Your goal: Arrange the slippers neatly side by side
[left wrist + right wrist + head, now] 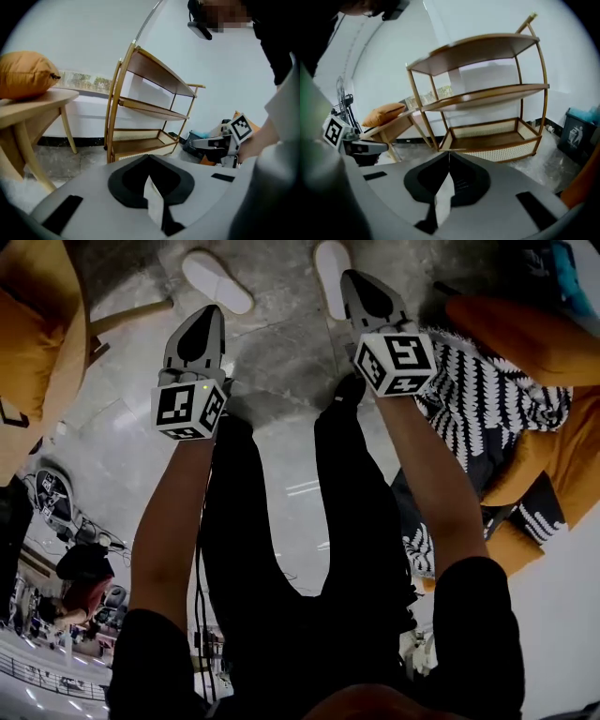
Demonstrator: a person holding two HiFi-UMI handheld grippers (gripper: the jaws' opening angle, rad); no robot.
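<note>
The two white slippers lie on the grey floor (pixel 281 352), well apart and out of line: the left slipper (pixel 217 282) lies slantwise, the right slipper (pixel 332 274) points nearly straight away, part hidden behind the right hand-held gripper (pixel 352 279); the left hand-held gripper (pixel 212 315) hovers just short of the slanted one. Both have their jaws closed on nothing (their own views show the tips meeting, with only a wooden rack beyond). The step looks like the reach: open the jaws first, come down low, pinch the slanted slipper by its rim; then turn it parallel to its mate and slide it close, toes level.
</note>
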